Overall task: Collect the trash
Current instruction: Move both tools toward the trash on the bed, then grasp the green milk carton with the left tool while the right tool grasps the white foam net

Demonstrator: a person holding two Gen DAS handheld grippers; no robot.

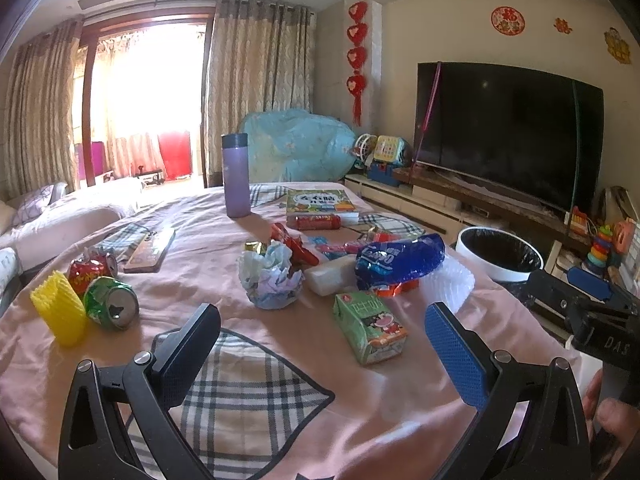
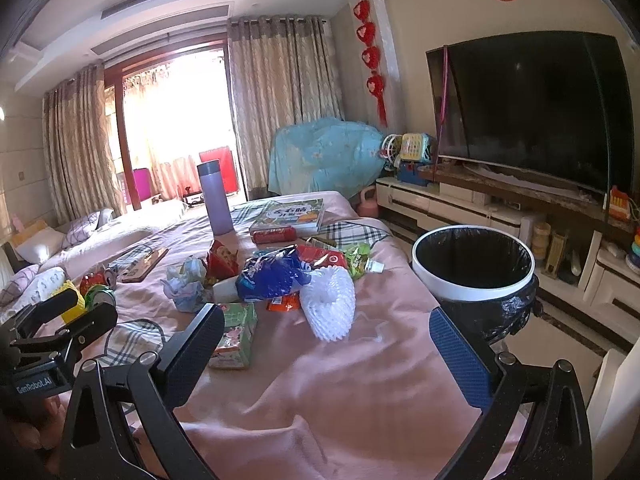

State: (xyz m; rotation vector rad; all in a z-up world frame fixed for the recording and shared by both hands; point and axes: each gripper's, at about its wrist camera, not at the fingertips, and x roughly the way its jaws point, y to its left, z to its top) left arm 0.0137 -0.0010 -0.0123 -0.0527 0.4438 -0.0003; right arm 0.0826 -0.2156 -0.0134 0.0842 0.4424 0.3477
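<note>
While both my grippers hover above the pink tablecloth (image 1: 360, 420), neither holds anything: my left gripper (image 1: 320, 344) has its jaws spread wide, and my right gripper (image 2: 326, 354) is just as far apart. Trash lies scattered ahead: a green juice carton (image 1: 370, 328), a crumpled paper wad (image 1: 270, 276), a blue snack bag (image 1: 400, 262), a crushed green can (image 1: 112, 302) beside a yellow foam net (image 1: 58, 308), and a white foam net (image 2: 330, 304). Just off the table's right edge stands the lined trash bin (image 2: 474, 294). My worry is that the soft cloth bunches under a finger, or I sweep up the purple flask (image 1: 236, 176) or picture book (image 1: 320, 202), which aren't rubbish
</note>
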